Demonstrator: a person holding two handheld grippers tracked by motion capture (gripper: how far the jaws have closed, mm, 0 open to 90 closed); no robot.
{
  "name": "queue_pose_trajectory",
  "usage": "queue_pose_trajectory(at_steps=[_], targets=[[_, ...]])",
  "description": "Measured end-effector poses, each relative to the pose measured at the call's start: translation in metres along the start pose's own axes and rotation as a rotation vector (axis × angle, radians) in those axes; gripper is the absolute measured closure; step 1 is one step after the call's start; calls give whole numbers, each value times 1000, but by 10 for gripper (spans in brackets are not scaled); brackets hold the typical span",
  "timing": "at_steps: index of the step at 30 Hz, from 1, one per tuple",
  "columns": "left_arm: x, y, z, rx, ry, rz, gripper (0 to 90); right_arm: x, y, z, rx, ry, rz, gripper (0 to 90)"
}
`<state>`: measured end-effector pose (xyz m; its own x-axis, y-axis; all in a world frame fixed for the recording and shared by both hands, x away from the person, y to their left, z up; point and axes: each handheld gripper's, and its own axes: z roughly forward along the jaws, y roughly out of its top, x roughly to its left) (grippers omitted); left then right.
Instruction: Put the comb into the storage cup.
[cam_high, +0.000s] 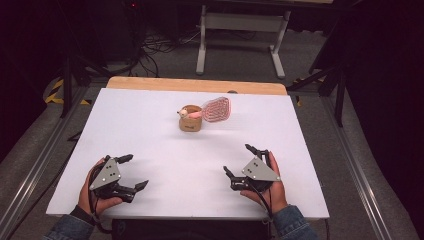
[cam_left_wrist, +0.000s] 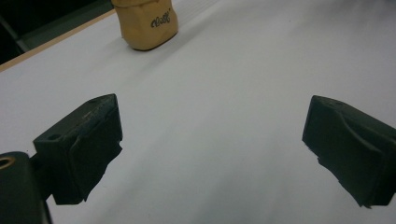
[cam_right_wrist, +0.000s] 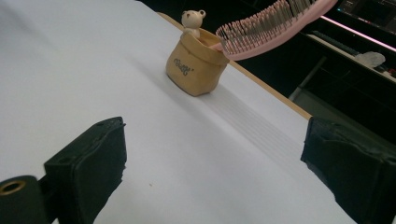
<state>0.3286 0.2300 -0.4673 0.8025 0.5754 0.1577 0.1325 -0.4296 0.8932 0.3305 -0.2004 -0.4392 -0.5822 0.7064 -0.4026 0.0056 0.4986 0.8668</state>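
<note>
Here, a tan pouch (cam_high: 190, 121) is set on the white table (cam_high: 150, 130), toward its far side, with a small bear figure (cam_high: 183, 113) at its rim. A pink hairbrush (cam_high: 216, 109) is propped in the pouch, its head leaning out past the rim and tilted — bristles are seen facing down in the right gripper view. The left gripper (cam_high: 131, 172) is held well short of the pouch, jaws spread wide, nothing between them. The right gripper (cam_high: 242, 162) is likewise held well short of the pouch — jaws parted, empty.
</note>
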Motion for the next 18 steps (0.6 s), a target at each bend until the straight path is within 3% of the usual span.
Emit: queue_pose_trajectory(at_steps=[7,13,18], targets=[[0,0,0,-4,2,-2,56,-2,-9,-5,27,-3,4,64],[-1,1,1,-3,3,3,56,-9,-21,-15,25,4,57,57],[-1,2,3,-8,0,6,56,-16,-33,-23,56,-15,78,62]])
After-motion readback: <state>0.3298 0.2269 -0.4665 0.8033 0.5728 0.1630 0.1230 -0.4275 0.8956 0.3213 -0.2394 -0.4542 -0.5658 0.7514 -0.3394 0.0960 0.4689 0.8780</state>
